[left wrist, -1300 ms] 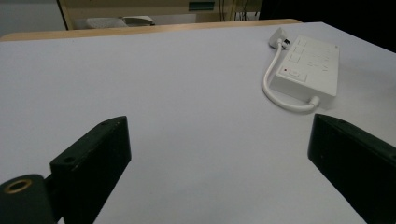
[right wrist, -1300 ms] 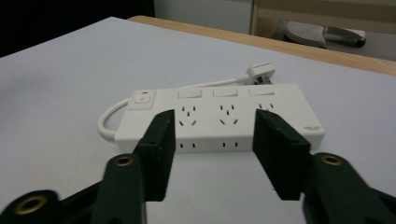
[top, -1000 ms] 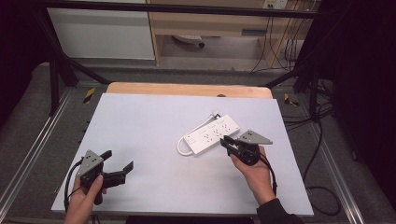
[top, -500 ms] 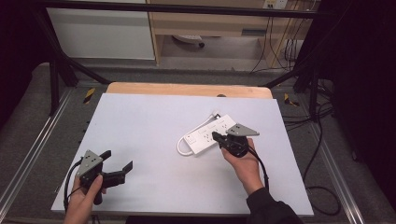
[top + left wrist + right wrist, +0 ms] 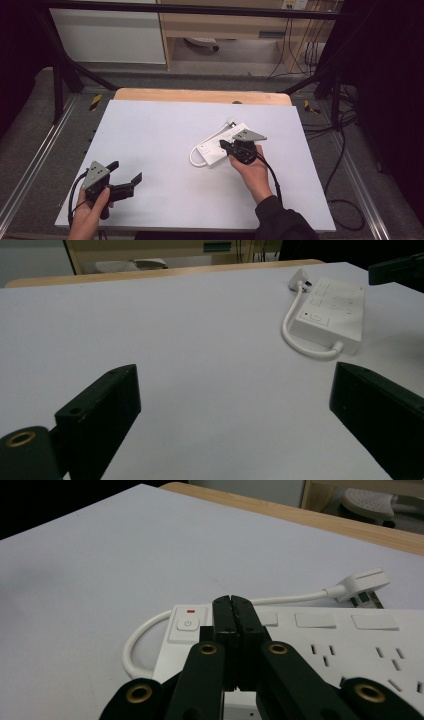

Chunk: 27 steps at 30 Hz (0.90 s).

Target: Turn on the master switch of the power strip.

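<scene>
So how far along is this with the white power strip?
Done: the right gripper is shut with nothing in it, its tips over the white power strip beside the power button. In hand: likely lining up a press. Left: the press itself. The left gripper waits open, well apart.

The right claw point(image 5: 226, 145) hangs over the white power strip point(image 5: 216, 150); the left claw point(image 5: 126, 172) gapes apart.

Lab: framed rig table point(image 5: 150, 125), trailing cables point(image 5: 300, 50)
</scene>
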Available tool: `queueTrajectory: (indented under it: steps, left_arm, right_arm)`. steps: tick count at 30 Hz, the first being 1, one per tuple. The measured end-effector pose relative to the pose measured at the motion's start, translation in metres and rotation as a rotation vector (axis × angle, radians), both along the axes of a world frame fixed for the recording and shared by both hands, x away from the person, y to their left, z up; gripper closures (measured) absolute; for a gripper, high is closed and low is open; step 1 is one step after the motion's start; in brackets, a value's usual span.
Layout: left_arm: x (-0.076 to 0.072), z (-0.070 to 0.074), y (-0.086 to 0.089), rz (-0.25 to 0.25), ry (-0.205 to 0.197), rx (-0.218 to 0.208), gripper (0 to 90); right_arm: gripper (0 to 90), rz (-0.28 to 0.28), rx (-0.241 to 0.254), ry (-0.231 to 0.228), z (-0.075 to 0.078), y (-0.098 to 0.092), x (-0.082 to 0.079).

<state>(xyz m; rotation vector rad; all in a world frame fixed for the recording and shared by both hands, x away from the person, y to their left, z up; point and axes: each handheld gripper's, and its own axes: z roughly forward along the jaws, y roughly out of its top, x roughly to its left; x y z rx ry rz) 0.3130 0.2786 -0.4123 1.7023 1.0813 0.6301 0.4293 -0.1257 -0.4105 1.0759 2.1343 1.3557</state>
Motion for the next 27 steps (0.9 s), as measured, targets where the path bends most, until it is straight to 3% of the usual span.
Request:
queueTrajectory:
  steps: [19,27]
  left_arm:
    - [0.001,-0.001,0.000,0.005,0.003,0.004,6.2]
    - [0.001,-0.001,0.000,0.002,0.004,0.009,6.4]
  right_arm:
    - [90.0,0.026,-0.048,0.043,-0.009,0.020,0.008]
    - [90.0,0.032,-0.072,0.081,-0.014,0.026,0.009]
